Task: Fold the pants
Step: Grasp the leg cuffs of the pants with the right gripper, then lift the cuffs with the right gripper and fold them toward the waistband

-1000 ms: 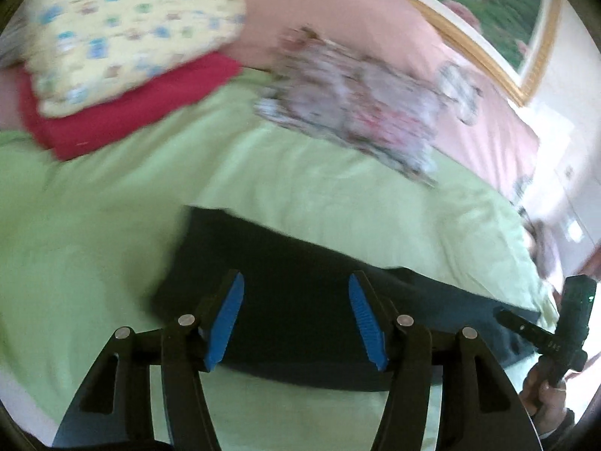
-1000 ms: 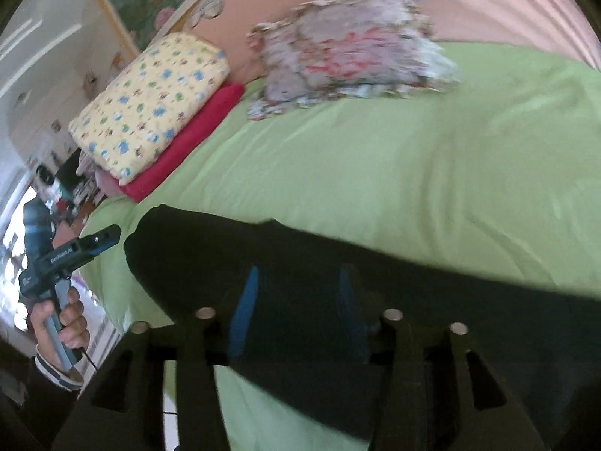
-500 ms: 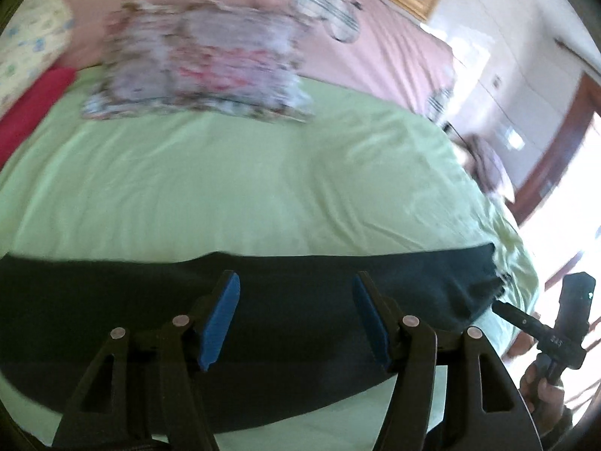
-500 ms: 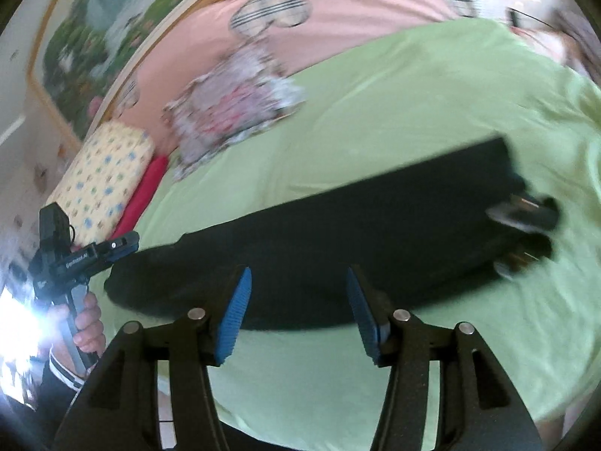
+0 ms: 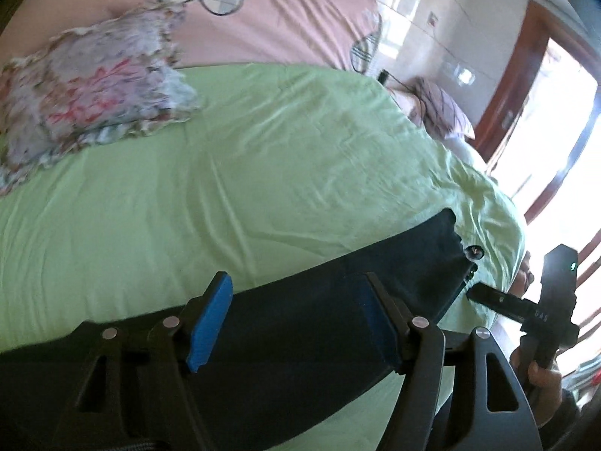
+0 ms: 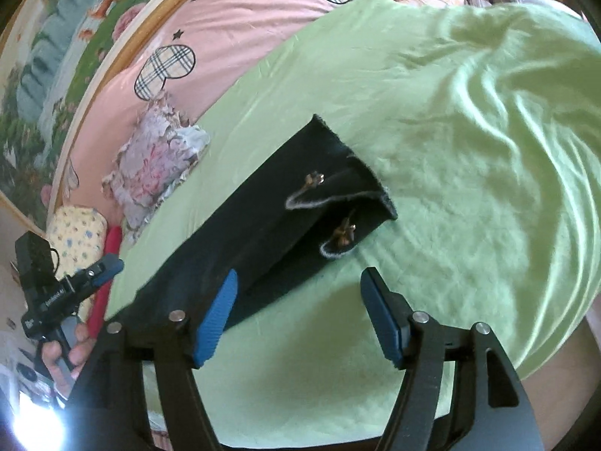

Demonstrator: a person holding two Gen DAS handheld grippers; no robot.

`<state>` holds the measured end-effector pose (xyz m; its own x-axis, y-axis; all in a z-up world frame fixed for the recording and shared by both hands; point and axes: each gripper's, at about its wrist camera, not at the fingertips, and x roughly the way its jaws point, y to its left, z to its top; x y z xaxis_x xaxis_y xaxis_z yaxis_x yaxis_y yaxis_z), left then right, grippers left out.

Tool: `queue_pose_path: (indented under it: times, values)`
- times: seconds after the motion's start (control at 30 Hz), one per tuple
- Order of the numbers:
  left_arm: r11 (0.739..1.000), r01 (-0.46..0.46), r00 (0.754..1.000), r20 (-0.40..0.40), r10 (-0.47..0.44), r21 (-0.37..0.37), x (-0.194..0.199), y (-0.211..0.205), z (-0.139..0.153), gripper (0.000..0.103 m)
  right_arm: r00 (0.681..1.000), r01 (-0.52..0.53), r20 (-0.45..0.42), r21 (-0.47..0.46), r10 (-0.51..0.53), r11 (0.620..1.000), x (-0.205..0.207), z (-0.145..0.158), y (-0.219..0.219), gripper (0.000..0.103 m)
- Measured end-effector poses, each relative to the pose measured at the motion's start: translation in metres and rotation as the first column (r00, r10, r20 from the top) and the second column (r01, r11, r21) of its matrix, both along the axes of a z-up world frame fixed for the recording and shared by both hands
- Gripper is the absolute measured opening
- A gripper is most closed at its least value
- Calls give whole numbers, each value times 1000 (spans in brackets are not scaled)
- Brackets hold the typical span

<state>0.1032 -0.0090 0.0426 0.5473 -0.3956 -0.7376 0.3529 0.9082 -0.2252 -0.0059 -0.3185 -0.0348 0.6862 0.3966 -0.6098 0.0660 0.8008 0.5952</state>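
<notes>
Dark navy pants [image 6: 278,221] lie flat in a long folded strip on the green bed sheet [image 6: 469,143]; their waist end with metal buttons [image 6: 343,231] points right. In the left wrist view the pants [image 5: 300,338] run across the bottom under my fingers. My left gripper [image 5: 291,323] is open and empty just above the pants' middle. My right gripper [image 6: 300,315] is open and empty near the waist end, over the sheet beside the near edge. Each gripper shows in the other's view: the right one [image 5: 488,295], the left one [image 6: 105,267].
A floral cushion [image 5: 86,94] lies at the back of the bed against a pink duvet [image 5: 263,11]. A yellow patterned pillow [image 6: 75,233] on a red one [image 6: 107,274] sits at the far left. The bed's right edge drops off towards a bright doorway [image 5: 556,150].
Both grippers have swung right along the pants, towards the waist end. The right gripper now hangs over the waist corner instead of the middle. Both stay open; the pants lie still.
</notes>
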Motion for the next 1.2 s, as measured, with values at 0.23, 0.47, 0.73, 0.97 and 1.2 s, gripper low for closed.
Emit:
queue_pose_path:
  times: [0.23, 0.47, 0.73, 0.97, 1.2]
  values:
    - [992, 103, 994, -27, -102, 66, 20, -43, -7, 72, 999, 34, 1, 104, -35, 994, 16, -8, -9, 69]
    - [959, 245, 969, -61, -239, 139, 35, -97, -17, 73, 995, 89, 23, 167, -94, 982, 22, -13, -19, 59]
    - [917, 377, 923, -132, -361, 130, 55, -144, -26, 73, 997, 70, 21, 145, -74, 987, 14, -27, -39, 16]
    - [868, 483, 867, -203, -455, 114, 73, -183, -37, 73, 997, 48, 44, 164, -56, 985, 8, -30, -46, 14]
    - [831, 555, 802, -289, -522, 40, 90, -221, -58, 70, 996, 30, 76, 179, -44, 983, 5, -33, -47, 14]
